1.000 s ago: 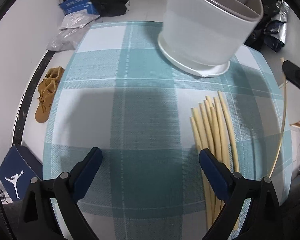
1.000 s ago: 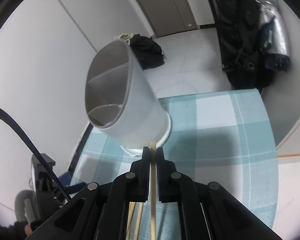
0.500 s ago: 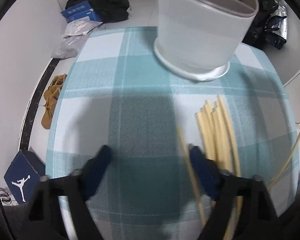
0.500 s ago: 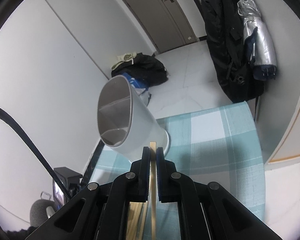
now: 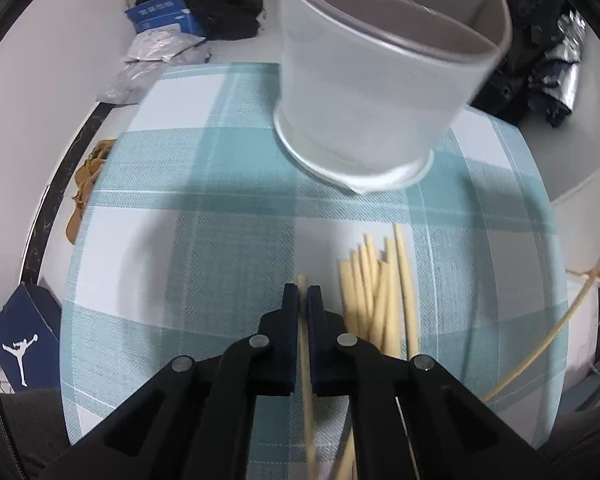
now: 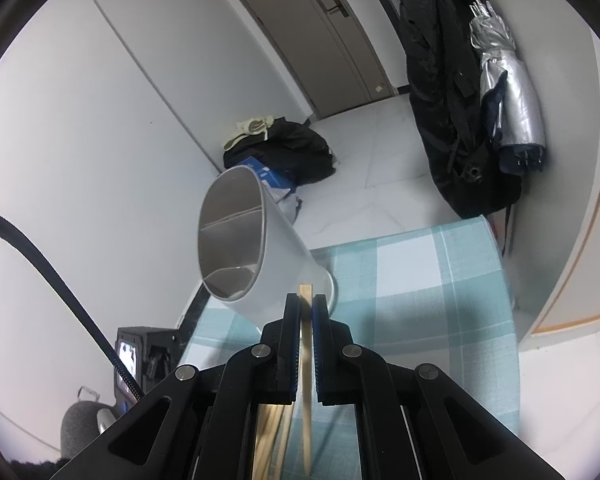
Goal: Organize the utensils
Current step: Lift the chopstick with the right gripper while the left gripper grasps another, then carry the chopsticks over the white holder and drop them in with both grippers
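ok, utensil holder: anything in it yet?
Looks empty: the white holder shows bare dividers in the visible compartments; chopsticks lie on the placemat.

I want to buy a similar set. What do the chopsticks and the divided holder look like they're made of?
Chopsticks: probably bamboo or pale wood, a matte, unlacquered straw colour; the one in the right gripper shows a squared, raw-looking end. Utensil holder: most likely plastic, with smooth, matte, frosted white walls, a greyish interior and moulded dividers. Ceramic can't be ruled out.
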